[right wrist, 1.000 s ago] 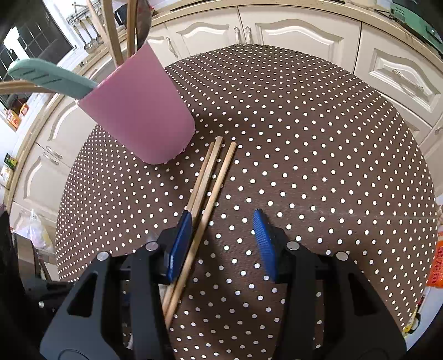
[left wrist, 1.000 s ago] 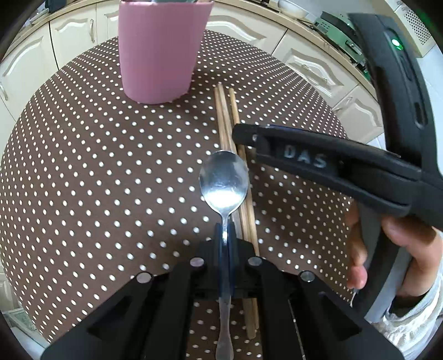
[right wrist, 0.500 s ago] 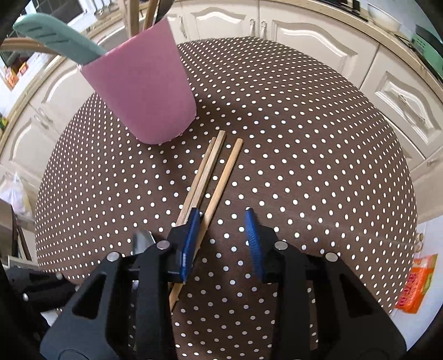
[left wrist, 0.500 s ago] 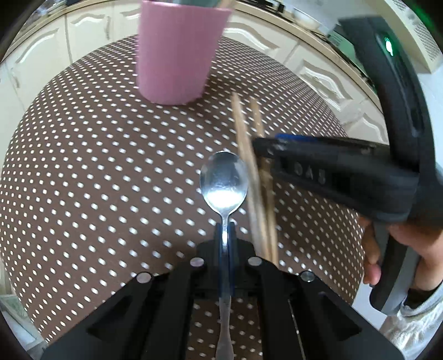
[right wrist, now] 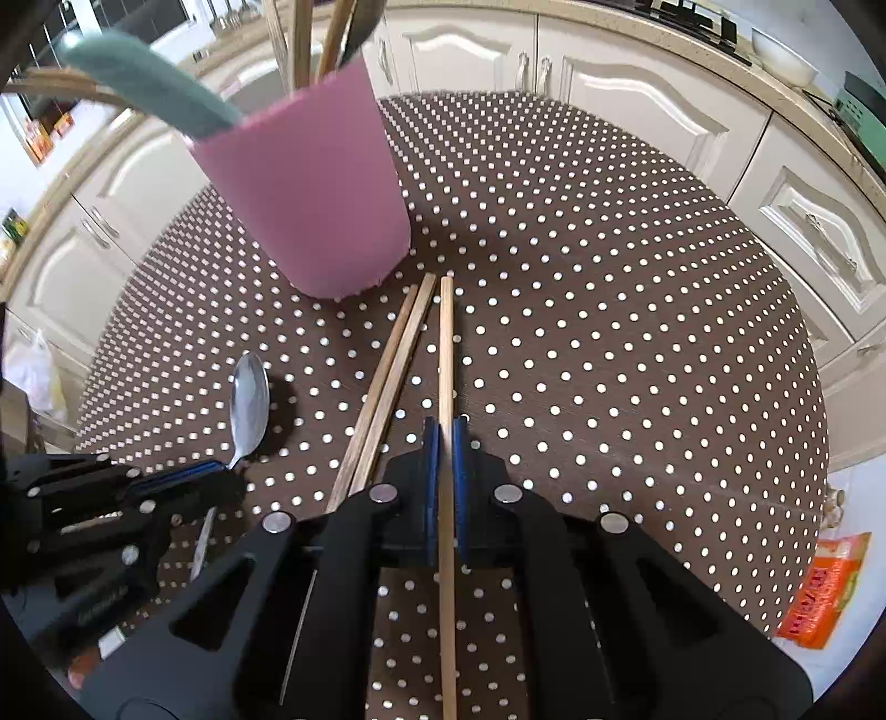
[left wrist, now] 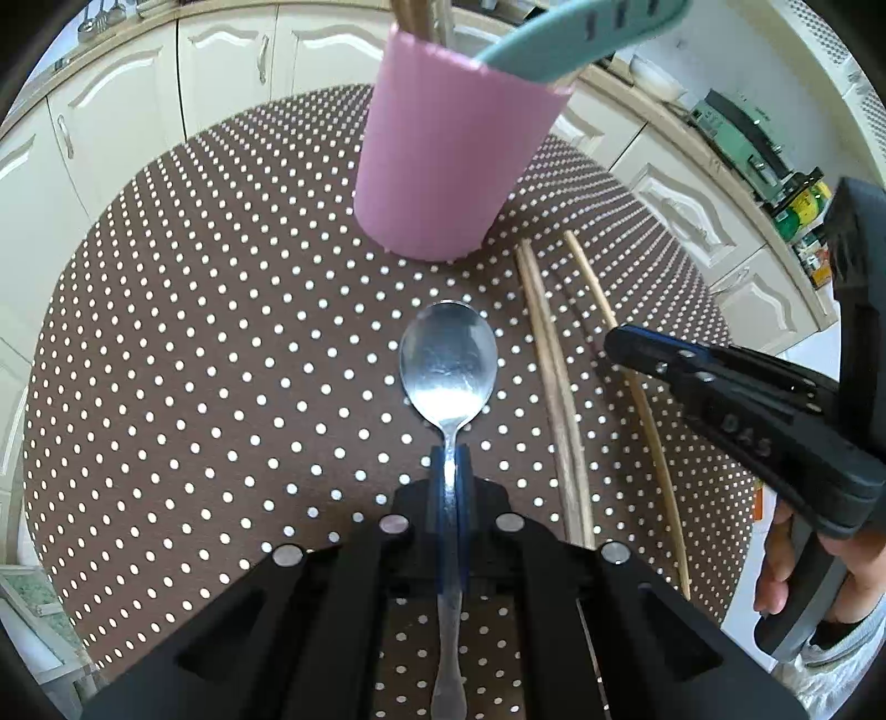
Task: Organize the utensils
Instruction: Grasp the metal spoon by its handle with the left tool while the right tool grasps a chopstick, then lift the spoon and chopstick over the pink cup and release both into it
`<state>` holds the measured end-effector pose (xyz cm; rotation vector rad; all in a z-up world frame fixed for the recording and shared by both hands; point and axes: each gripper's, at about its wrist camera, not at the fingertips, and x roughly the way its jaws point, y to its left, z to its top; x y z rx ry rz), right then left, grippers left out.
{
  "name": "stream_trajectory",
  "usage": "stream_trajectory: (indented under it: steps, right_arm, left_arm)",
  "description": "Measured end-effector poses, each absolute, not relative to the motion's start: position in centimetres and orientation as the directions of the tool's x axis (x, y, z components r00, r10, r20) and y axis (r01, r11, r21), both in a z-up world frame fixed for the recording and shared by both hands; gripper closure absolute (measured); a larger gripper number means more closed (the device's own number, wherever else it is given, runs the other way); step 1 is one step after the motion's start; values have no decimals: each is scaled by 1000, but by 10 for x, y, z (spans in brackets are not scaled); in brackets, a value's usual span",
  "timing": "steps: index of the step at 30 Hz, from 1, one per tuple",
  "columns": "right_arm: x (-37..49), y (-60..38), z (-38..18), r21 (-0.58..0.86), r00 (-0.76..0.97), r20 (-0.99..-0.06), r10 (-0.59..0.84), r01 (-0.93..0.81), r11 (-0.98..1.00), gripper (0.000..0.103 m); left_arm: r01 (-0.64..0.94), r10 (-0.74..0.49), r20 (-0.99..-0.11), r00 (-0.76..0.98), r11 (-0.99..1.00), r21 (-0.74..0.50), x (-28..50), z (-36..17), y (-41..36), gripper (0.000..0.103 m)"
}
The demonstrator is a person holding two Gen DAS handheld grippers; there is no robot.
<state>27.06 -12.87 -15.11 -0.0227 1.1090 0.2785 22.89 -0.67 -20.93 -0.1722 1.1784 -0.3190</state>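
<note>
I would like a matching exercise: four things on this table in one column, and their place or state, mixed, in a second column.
1. spoon
2. single chopstick
3. chopstick pair
4. teal spatula

a. lying loose on the tablecloth
b. standing in the pink cup
c. pinched in the left claw
d. pinched in the right claw

Pairs: 1-c, 2-d, 3-a, 4-b

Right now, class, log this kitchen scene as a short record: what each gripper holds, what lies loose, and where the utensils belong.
left gripper: shut on the spoon, bowl pointing toward the cup
right gripper: shut on one chopstick
loose items: two chopsticks lying side by side on the dotted tablecloth
container: pink cup, upright, already holding a teal spatula and wooden utensils
</note>
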Motion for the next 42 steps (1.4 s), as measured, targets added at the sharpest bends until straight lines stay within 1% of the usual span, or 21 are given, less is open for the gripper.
stream_trajectory:
  steps: [3,7,12,16,22,25,27,31,36,42]
  right_arm:
    - [261,-140,-135,168,451,-853,261,-237,957,98]
    - [244,-155,-108,240,514,-784,349,-268,933,98]
    - [224,-165,-68,284,621,-664,417,-307,909,98]
    - [204,-172,-38,281,723,-542,428,-324,903,98]
    - [205,-175,-23,262,831,-379,408,-327,908,98]
    - [200,-176,-18,259,865,-313,393,-320,911,98]
    - [203,-178,-12,264,885,-263,384,-317,911,98]
    - [208,-173,-3,248,914,-172,368,-322,914,98]
    - [219,-165,3,223,932,-57,357,-336,915,97]
    - [237,-162,6,220,936,51,349,-351,910,97]
  left_arm:
    - [181,-348,-851,394,937,-300,218,-193,3,100]
    - [215,-383,-790,480,924,-317,193,-162,9,100]
    - [235,-373,-685,626,928,-291,174,-117,27,100]
    - [244,-355,-596,720,934,-261,163,-70,44,100]
    - [218,-309,-449,838,945,-244,150,-19,52,100]
    - [203,-289,-375,881,946,-253,155,-2,38,100]
    - [205,-288,-322,902,942,-267,159,7,38,100]
    - [192,-258,-251,933,946,-262,176,17,29,100]
    - [170,-229,-221,948,951,-258,205,14,19,100]
    - [146,-193,-184,964,960,-240,230,9,13,100]
